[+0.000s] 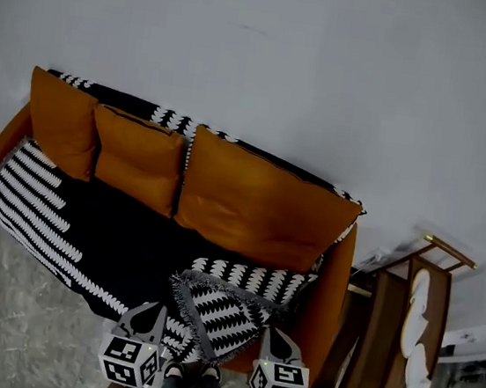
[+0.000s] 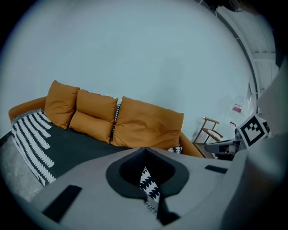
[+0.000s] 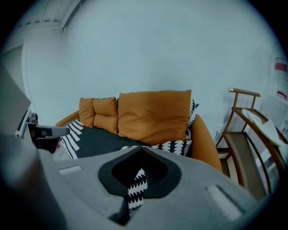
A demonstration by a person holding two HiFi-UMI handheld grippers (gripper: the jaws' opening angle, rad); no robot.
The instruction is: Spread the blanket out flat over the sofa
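Two claws, both pressed together, each pinch a strip of the black-and-white blanket [image 1: 221,308] between their jaws. The left claw [image 1: 154,315] and the right claw [image 1: 271,333] sit side by side at the front edge of the sofa [image 1: 333,298], both angled downward.

Position of the blanket relative to the claws:
- The gathered, fringed flap lies directly between the two claws and just ahead of them.
- The rest of the blanket extends ahead and to the left of the left claw, covering the seat and running up behind the orange cushions [image 1: 259,204].

The sofa's long axis runs crosswise to the direction in which the claws point. The bunched section sits at the right end of the seat, so the right claw is the nearer one to that end. The flap is not yet flat. Judged from this layout, flattening it would call for drawing the two pinched points apart along the front edge.
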